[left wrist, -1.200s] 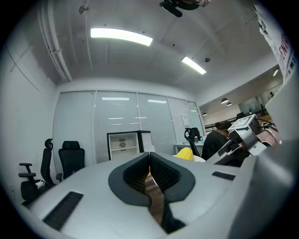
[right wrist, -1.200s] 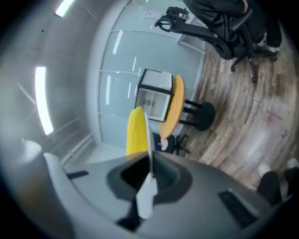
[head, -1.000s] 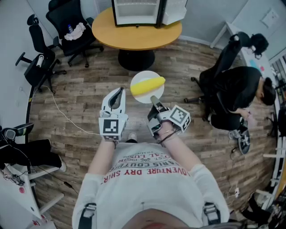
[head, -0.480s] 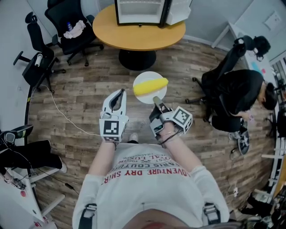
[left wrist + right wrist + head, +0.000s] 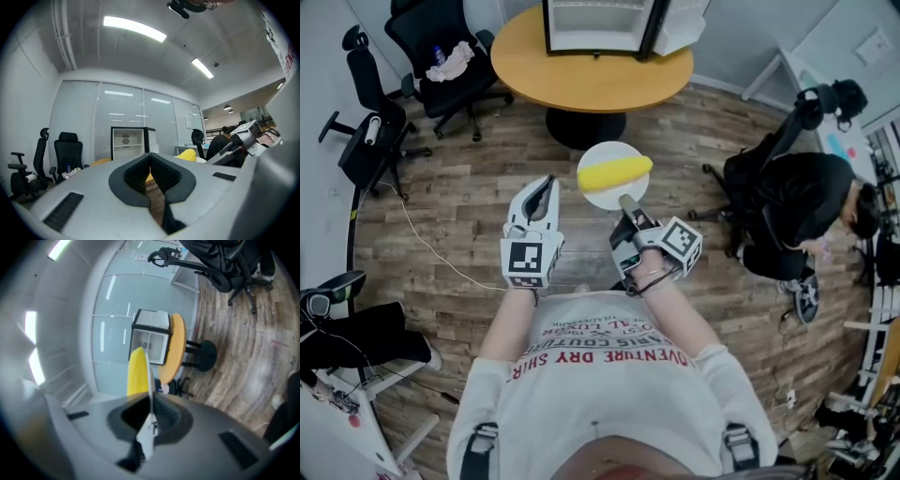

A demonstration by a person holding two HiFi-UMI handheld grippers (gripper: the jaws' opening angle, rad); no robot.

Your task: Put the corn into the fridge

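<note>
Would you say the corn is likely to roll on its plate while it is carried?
The corn looks rounded and lies loose on the flat white plate, so it could probably roll if the plate tilts. The right tool pinches only one edge of the rim, so the plate may dip or wobble.

Yellow corn [image 5: 614, 172] lies flat across a white plate [image 5: 602, 198]. Small fridge [image 5: 592, 21] stands on a round wooden surface [image 5: 581, 80], door open.

Head view: steep top-down, floor [image 5: 459, 197] far below. Left gripper view: level, faces fridge [image 5: 126, 143]. Right gripper view: rolled sideways, tilted slightly down. All 3 share fridge + round worktop [image 5: 591, 80].
</note>
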